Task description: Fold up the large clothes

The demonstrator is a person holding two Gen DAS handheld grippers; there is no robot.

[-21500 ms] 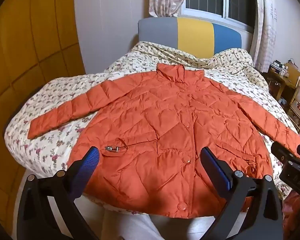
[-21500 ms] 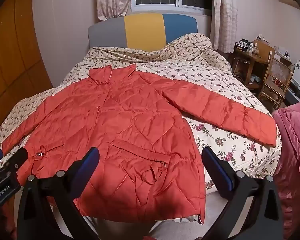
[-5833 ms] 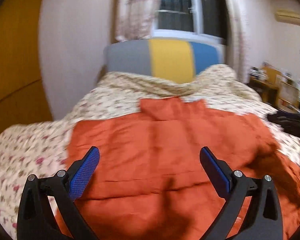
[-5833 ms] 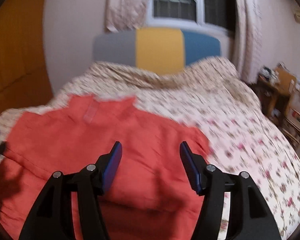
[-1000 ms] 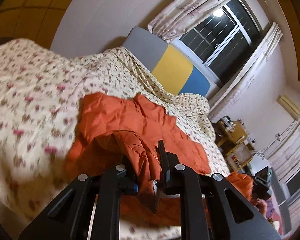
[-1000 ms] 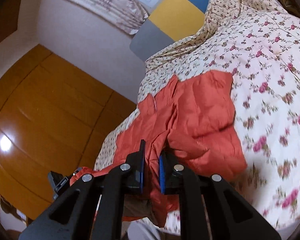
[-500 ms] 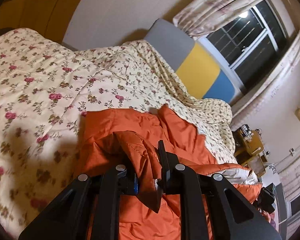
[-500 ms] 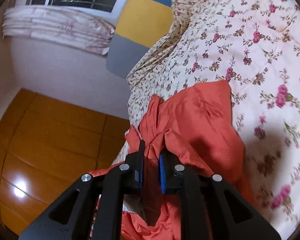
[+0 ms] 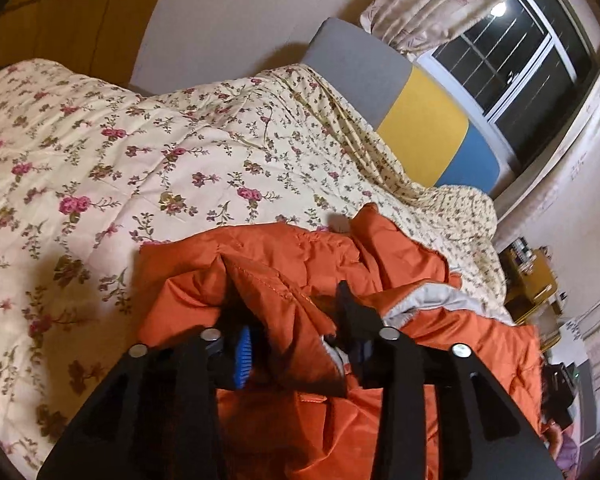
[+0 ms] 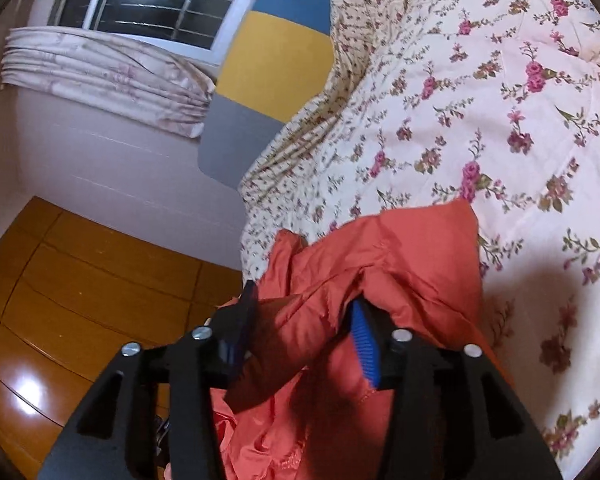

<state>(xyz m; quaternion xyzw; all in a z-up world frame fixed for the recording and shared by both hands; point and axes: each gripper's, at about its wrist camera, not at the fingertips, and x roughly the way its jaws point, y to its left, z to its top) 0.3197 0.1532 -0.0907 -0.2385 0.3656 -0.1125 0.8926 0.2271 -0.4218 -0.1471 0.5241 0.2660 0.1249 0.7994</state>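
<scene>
While the floral quilt (image 9: 148, 160) covers the bed below the grey, yellow and blue headboard (image 9: 416, 120), a dark window (image 10: 156, 4) and curtain sit above that headboard. Orange jacket (image 9: 284, 264) lies bunched on the quilt, short of the headboard. My left gripper (image 9: 296, 340) and right gripper (image 10: 304, 332): jaws have just been opening, now released, jacket folds loose between them.
</scene>
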